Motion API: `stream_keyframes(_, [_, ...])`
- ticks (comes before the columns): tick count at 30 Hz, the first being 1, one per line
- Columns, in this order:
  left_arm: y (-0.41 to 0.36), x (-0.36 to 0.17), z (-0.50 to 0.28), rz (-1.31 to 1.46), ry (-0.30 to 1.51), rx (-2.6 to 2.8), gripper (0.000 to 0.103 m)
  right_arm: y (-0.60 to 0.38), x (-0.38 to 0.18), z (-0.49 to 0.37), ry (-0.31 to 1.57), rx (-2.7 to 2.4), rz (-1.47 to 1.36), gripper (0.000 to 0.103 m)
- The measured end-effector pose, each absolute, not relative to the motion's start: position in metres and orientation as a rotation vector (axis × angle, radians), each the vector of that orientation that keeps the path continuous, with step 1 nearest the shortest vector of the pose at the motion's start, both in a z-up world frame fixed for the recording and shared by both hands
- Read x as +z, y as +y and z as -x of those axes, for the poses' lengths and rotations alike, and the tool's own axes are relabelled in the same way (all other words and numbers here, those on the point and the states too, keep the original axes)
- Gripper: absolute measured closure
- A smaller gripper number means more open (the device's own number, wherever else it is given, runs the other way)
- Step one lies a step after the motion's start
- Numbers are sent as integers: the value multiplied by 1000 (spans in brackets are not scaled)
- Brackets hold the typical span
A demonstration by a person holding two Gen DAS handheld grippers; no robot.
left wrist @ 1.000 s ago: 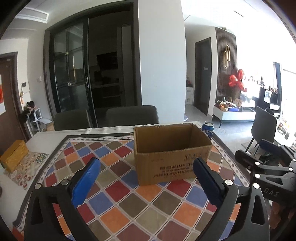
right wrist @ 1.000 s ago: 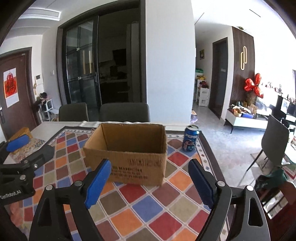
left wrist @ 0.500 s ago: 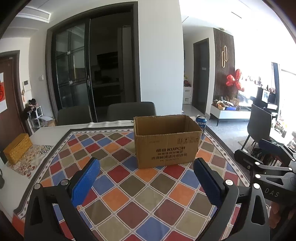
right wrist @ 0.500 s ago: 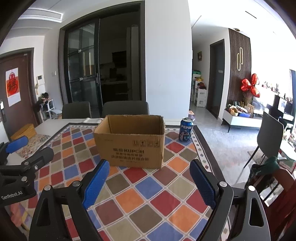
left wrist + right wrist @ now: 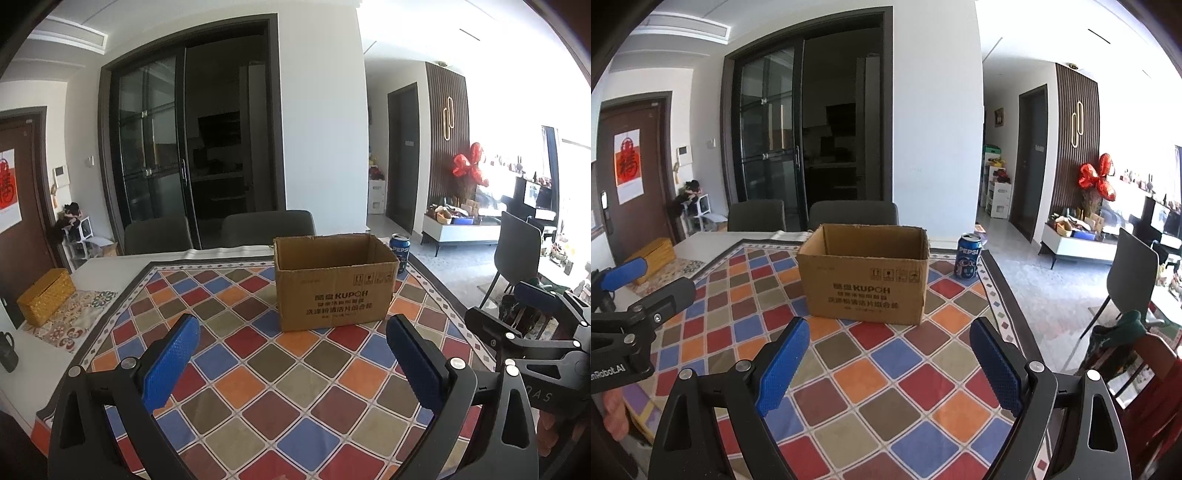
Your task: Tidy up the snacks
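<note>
An open brown cardboard box (image 5: 334, 284) stands on the checkered tablecloth (image 5: 258, 369); it also shows in the right wrist view (image 5: 864, 275). A blue Pepsi can (image 5: 399, 253) stands upright just right of and behind the box, seen too in the right wrist view (image 5: 968, 256). My left gripper (image 5: 291, 343) is open and empty, held above the cloth in front of the box. My right gripper (image 5: 888, 350) is open and empty, also in front of the box. The inside of the box is hidden.
A yellow woven box (image 5: 46, 295) lies on a patterned mat at the table's left edge. Two grey chairs (image 5: 267, 227) stand behind the table. A dark mug (image 5: 7, 350) sits at the far left. Another chair (image 5: 1132, 273) stands on the floor to the right.
Both grippers have pulled back from the box and risen, so the box looks smaller and farther. Both stay open and empty.
</note>
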State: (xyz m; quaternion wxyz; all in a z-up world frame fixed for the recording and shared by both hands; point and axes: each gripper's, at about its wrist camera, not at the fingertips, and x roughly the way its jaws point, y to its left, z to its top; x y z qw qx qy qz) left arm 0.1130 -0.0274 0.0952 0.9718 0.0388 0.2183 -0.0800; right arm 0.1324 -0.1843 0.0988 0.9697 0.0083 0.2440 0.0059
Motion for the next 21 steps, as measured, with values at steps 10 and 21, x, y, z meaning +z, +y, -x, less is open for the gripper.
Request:
stream_keyframes(10, [-27,101,-103,-76,424,-161,0,-184,107,-121,457,17,-15,14])
stream_keyframes(21, [-27,102,-99,-86,415,-147,0,-184,107,-118,451,20,-19,14])
